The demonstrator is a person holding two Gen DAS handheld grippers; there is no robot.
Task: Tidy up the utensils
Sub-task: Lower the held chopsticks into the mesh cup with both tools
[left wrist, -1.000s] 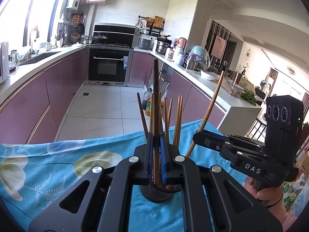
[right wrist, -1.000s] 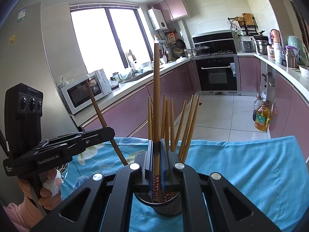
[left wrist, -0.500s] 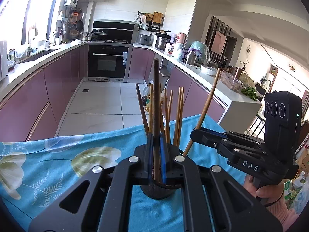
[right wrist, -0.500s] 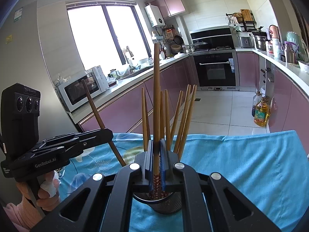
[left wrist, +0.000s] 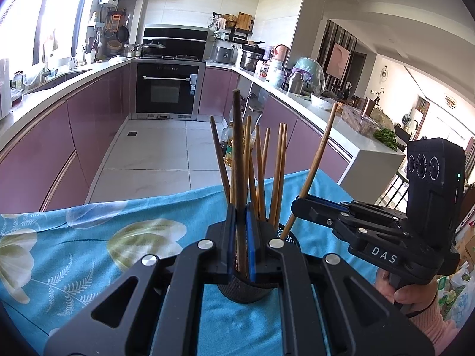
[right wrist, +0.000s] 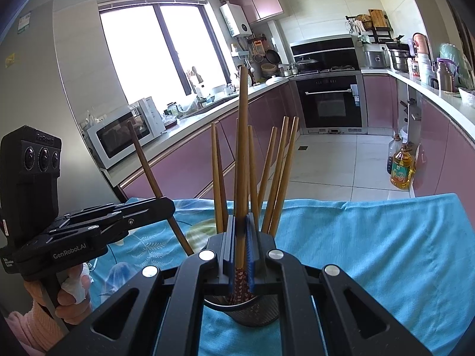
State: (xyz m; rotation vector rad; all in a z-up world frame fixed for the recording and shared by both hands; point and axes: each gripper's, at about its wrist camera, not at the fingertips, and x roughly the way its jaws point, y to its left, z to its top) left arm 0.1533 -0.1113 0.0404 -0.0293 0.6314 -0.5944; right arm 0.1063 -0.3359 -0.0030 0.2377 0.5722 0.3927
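A black mesh holder (left wrist: pixel 242 292) (right wrist: pixel 252 314) stands on the blue flowered cloth (left wrist: pixel 89 237) with several wooden chopsticks upright in it. My left gripper (left wrist: pixel 241 207) is shut on a dark brown chopstick (left wrist: pixel 237 148) held upright just over the holder's rim. From the right, my right gripper (left wrist: pixel 297 204) grips a lighter chopstick (left wrist: pixel 317 166) whose lower end slants down to the holder's rim. In the right wrist view, the right gripper (right wrist: pixel 241 219) is shut on that chopstick (right wrist: pixel 242 148), and the left gripper (right wrist: pixel 169 207) comes in from the left with its chopstick (right wrist: pixel 145 160).
The cloth-covered table ends just beyond the holder, at its far edge (right wrist: pixel 356 200). Behind it lie a tiled floor, pink cabinets, an oven (left wrist: pixel 166 89), a microwave (right wrist: pixel 124 136) and oil bottles (right wrist: pixel 400 169) on the floor. A hand (left wrist: pixel 409 293) holds each gripper's handle.
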